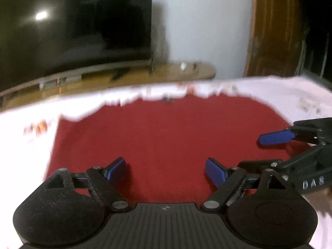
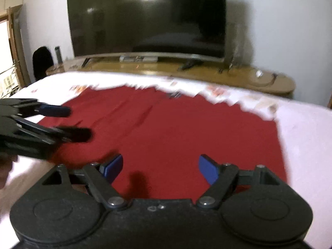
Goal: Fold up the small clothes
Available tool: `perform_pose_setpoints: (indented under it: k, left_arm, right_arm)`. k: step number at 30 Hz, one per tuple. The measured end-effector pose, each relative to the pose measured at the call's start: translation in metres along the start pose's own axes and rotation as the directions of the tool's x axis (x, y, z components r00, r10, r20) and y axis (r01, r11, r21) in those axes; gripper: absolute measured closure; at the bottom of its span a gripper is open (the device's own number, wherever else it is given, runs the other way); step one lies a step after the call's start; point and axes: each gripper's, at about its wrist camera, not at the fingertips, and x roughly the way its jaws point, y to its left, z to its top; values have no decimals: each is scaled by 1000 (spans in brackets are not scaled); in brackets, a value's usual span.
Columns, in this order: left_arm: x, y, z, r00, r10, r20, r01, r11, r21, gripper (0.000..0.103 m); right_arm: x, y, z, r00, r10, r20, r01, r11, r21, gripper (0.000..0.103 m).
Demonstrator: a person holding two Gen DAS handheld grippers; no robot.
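A red cloth (image 1: 166, 137) lies flat on a white patterned sheet (image 1: 27, 149); it also shows in the right wrist view (image 2: 176, 128). My left gripper (image 1: 166, 171) is open and empty, just above the cloth's near edge. My right gripper (image 2: 160, 168) is open and empty, also above the cloth's near part. The right gripper shows at the right edge of the left wrist view (image 1: 276, 151), one blue finger (image 1: 274, 138) over the cloth. The left gripper shows blurred at the left of the right wrist view (image 2: 76, 122).
The sheet (image 2: 307, 141) covers a bed-like surface. Beyond its far edge stands a wooden TV bench (image 2: 166, 70) with a large dark television (image 2: 147, 18). A wooden door frame (image 1: 276, 31) is at the right. A dark chair (image 2: 41, 62) stands far left.
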Motion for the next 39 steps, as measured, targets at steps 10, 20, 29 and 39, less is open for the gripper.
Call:
perform_pose_setpoints:
  k: [10,20,29,39]
  left_arm:
    - [-35,48,-48,999,48,-22,-49,998,-41,19]
    - [-34,46,-48,996,81,-36,-82,996,-34,16]
    - [-40,37,-50,987,138,-86,-136,990,27,16]
    - [-51,35,-48,978,171,-122,-169,985,30,16]
  right_arm:
    - [-29,-45,-43,995,-92,-47,93,996,15,27]
    - [-40,-57,-57,985,-169,-37,172,982,74,22]
    - [-44,-61,-48,984,-166,-68,171,982,80,26]
    - [-43,-61,-47,981,-180,-67,186,978,100,25]
